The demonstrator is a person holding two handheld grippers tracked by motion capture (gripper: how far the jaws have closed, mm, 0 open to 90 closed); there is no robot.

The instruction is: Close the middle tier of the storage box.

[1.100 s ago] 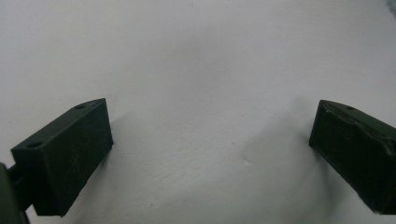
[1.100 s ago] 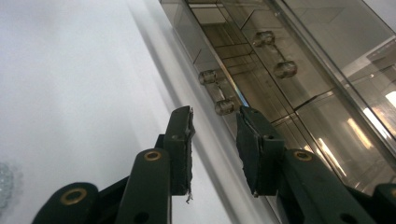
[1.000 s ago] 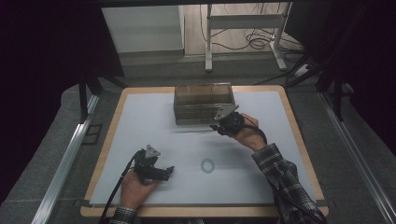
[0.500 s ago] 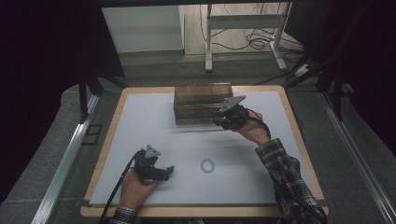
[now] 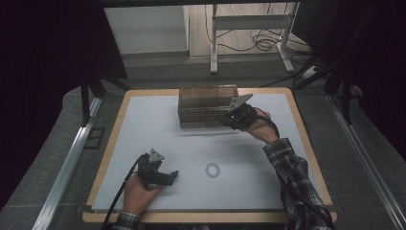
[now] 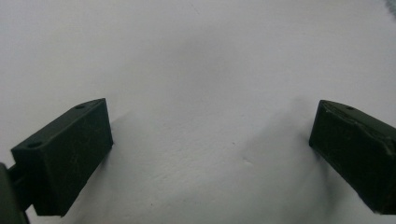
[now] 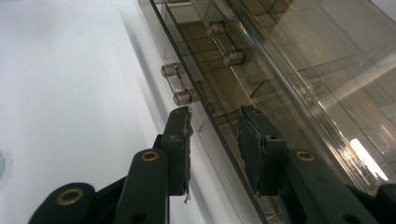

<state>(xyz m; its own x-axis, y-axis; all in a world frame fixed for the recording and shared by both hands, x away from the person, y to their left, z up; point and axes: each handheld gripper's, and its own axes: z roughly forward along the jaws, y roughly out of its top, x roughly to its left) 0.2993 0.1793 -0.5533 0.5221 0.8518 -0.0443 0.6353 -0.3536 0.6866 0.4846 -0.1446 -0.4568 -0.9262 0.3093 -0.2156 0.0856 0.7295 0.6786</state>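
Note:
A smoked clear drawer box (image 5: 207, 98) stands at the back middle of the white mat (image 5: 143, 129). My right gripper (image 5: 226, 120) is at the box's front right corner, pointing left along its front. In the right gripper view, a clear front panel (image 7: 205, 112) with metal-capped handles (image 7: 180, 84) runs between the jaws of the right gripper (image 7: 212, 114). A gap shows beside each pad. My left gripper (image 5: 172, 176) rests low on the mat near the front left. In its own view the left gripper (image 6: 210, 126) is wide open over bare mat.
A small clear ring (image 5: 212, 169) lies on the mat between the two hands. The mat sits on a wooden board (image 5: 306, 143) with metal rails on both sides. A thin dark line (image 5: 210, 134) lies on the mat just in front of the box.
The right hand has shifted to the right and a little farther back along the box's front. The left hand has stayed put.

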